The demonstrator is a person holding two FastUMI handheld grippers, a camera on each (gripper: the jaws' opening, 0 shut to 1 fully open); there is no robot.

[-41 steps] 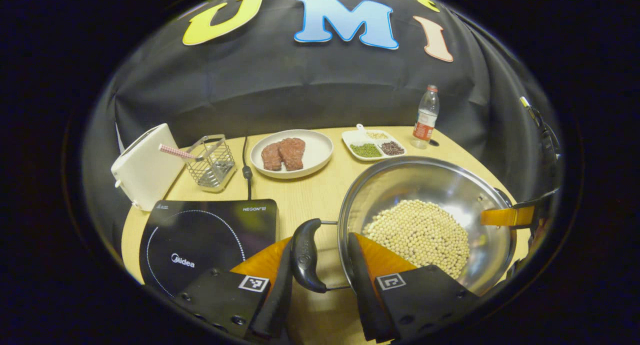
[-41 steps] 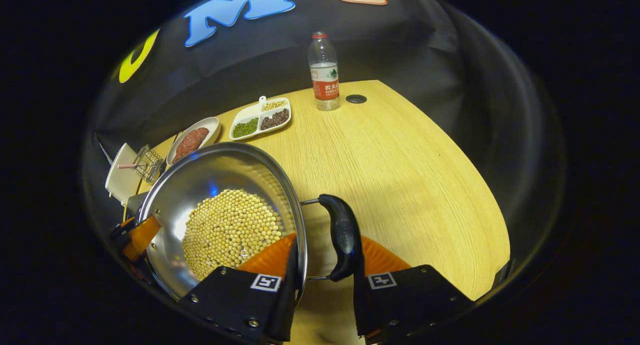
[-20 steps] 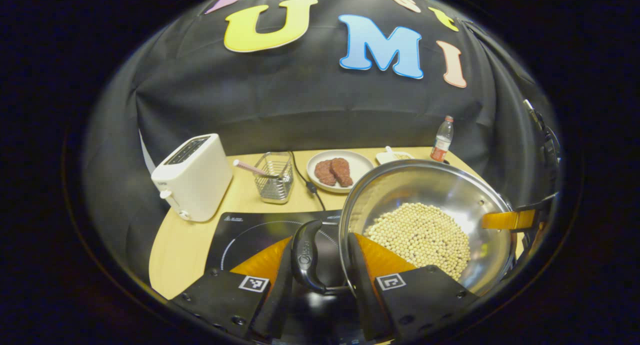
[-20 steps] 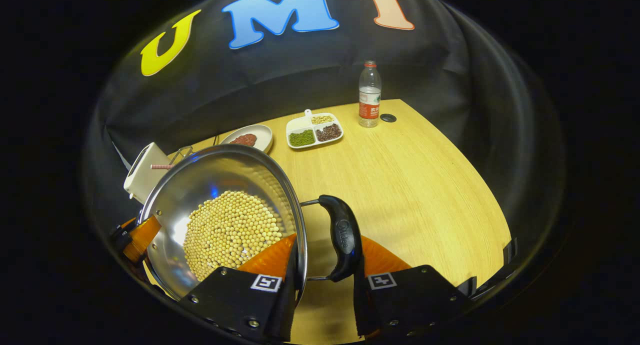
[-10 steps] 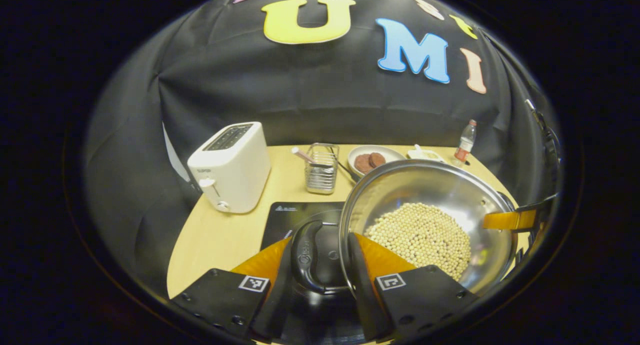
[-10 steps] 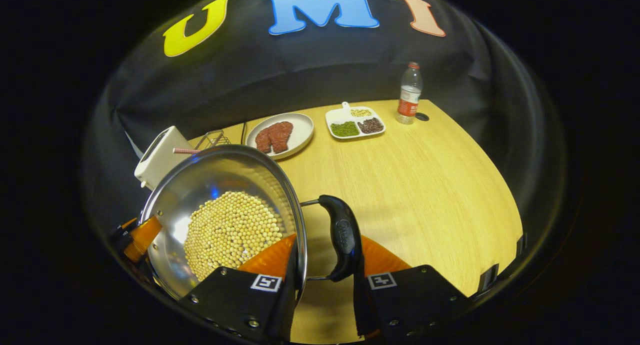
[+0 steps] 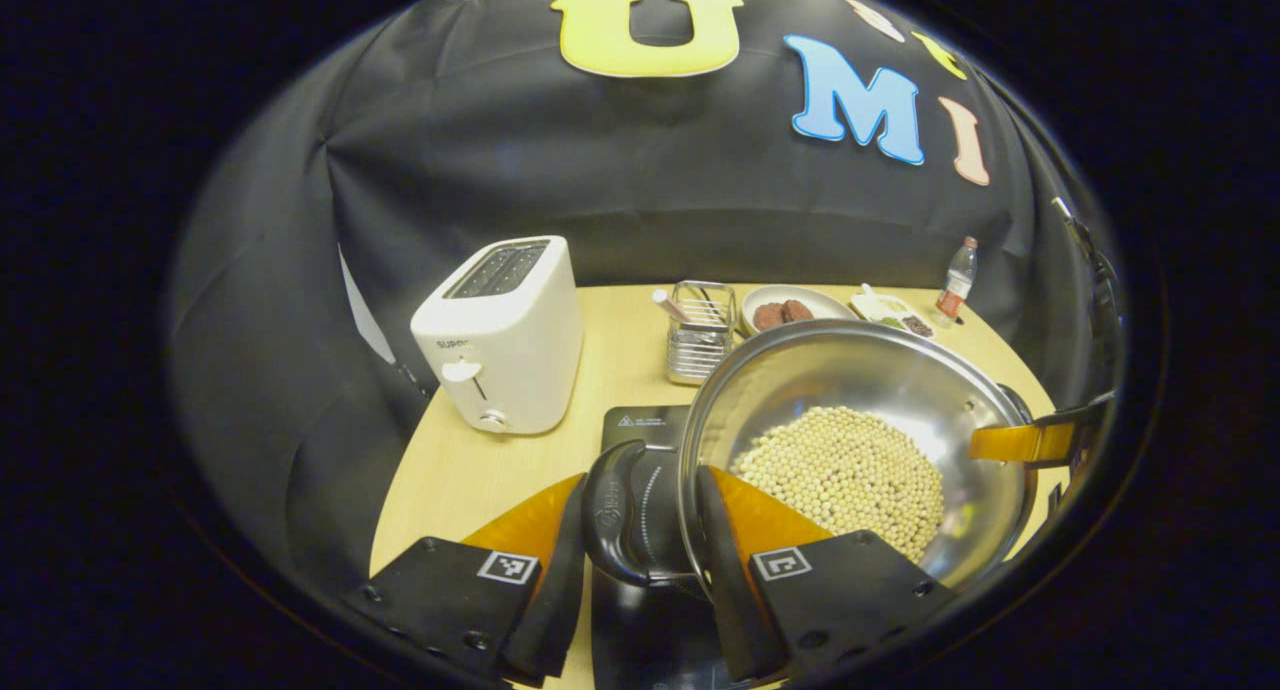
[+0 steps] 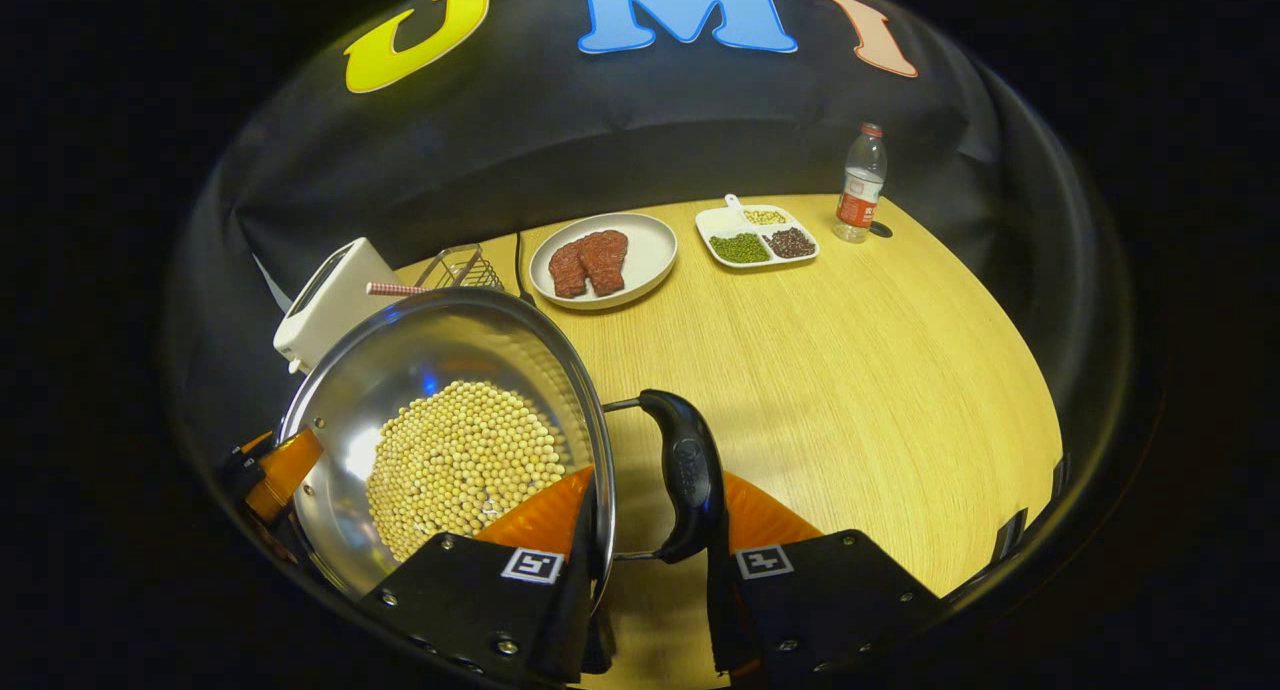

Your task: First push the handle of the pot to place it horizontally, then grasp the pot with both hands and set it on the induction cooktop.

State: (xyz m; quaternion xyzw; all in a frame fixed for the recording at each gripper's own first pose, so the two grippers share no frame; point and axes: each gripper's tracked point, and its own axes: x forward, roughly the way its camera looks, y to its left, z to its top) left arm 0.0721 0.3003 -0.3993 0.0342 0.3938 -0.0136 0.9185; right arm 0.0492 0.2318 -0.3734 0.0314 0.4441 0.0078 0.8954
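Pot point(image 7: 850, 450) w/ beans has swung over the induction cooktop point(image 7: 640, 440) since 2s ago. Left hand-held gripper point(image 7: 640, 570) and right hand-held gripper point(image 8: 650, 560) each clamp a handle; toaster point(image 7: 500, 335) at 10 o'clock. Prob just lowering left.

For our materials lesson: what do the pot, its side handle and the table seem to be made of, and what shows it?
Pot: polished metal, probably stainless steel; its inner wall is silvery and mirrors the beans.
Side handle: likely moulded black plastic on a thin metal wire loop; smooth, slight sheen.
Table: light wood or wood-look laminate; fine parallel grain lines, matte. Which one is unclear.
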